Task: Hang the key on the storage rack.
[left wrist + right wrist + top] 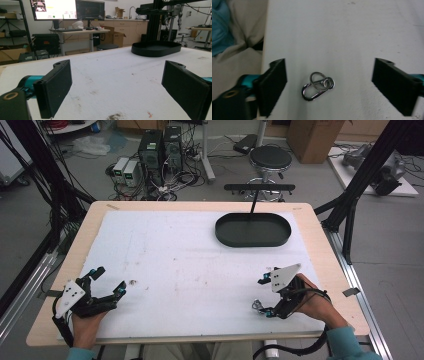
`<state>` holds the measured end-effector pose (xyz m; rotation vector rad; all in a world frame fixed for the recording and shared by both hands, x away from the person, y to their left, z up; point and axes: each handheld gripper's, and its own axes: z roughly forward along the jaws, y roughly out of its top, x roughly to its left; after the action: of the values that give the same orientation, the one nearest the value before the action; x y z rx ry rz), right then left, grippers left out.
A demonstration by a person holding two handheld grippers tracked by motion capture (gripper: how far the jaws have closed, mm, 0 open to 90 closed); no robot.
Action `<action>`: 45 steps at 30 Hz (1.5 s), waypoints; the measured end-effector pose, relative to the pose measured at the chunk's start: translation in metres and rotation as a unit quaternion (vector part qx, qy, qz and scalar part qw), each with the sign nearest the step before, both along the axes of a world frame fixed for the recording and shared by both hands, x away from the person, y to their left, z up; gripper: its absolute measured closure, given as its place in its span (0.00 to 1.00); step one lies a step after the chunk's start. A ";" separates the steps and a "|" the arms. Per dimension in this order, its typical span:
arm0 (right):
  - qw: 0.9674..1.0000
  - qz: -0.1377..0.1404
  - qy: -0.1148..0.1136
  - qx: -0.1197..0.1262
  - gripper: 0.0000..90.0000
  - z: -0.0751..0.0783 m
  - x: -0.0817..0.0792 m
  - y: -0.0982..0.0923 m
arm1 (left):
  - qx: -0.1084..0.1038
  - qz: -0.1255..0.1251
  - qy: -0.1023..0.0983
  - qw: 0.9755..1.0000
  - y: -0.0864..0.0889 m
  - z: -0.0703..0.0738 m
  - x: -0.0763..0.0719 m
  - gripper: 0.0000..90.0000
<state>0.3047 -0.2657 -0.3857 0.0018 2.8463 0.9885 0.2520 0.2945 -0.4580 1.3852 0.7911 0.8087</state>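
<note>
A: Carabiner [318, 85] with key rings lies flat on the white worktop [190, 265], near the front edge on your right side. Where are your right tongs [262, 295] relative to it?

B: You hold them around it. In the right gripper view the metal piece is between the two black jaws, nearer to the left jaw, but it touches neither. The jaws stand wide apart and grip nothing.

A: And in the high view?

B: You see the small shiny piece [257, 306] just beside the lower tip of your right tongs, close to your right hand [312, 304].

A: Your left tongs [111, 281]?

B: They rest at the front left corner, well apart from the carabiner. Their jaws are also spread wide, with only bare worktop between them. Black tray [253, 229] stands at the far side.
</note>
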 end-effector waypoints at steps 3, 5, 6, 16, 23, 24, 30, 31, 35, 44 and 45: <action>1.000 0.011 0.002 -0.021 0.18 -0.001 -0.001 0.004 | 0.001 0.000 0.000 1.000 0.000 0.000 0.000 0.11; 0.999 0.015 0.003 -0.031 0.18 -0.002 0.000 0.006 | 0.002 0.000 0.000 1.000 0.000 0.000 0.000 0.11; 0.999 0.018 0.003 -0.034 0.18 -0.002 0.000 0.007 | 0.001 0.000 0.000 1.000 0.000 0.000 0.000 0.11; 0.996 0.040 0.007 -0.079 0.34 -0.010 0.000 0.015 | 0.001 0.000 0.000 1.000 0.000 0.000 0.000 0.11; 0.994 0.044 0.002 -0.101 0.47 -0.012 0.002 0.016 | 0.000 0.000 0.000 1.000 0.000 0.000 0.000 0.11; 0.994 0.044 0.003 -0.101 0.48 -0.013 0.003 0.016 | 0.001 -0.001 -0.001 1.000 0.000 0.000 0.000 0.11; 0.991 0.062 -0.008 -0.120 0.56 -0.016 0.002 0.019 | 0.000 0.000 0.000 1.000 0.000 0.000 0.000 0.11; 0.990 0.066 -0.008 -0.123 0.56 -0.016 0.002 0.020 | 0.001 0.000 0.000 1.000 0.000 0.000 0.000 0.11; 0.989 0.070 -0.016 -0.131 0.60 -0.016 0.001 0.021 | 0.000 0.000 0.000 1.000 0.000 0.000 0.000 0.11; 0.985 0.078 -0.023 -0.153 0.69 -0.019 -0.001 0.024 | 0.001 0.000 0.000 1.000 0.000 0.000 0.000 0.11; 0.985 0.080 -0.025 -0.154 0.71 -0.020 0.000 0.025 | 0.000 0.000 0.000 1.000 0.000 0.000 0.000 0.11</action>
<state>0.3043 -0.2409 -0.4054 -0.2822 2.9562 0.5528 0.2521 0.2946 -0.4580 1.3845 0.7915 0.8086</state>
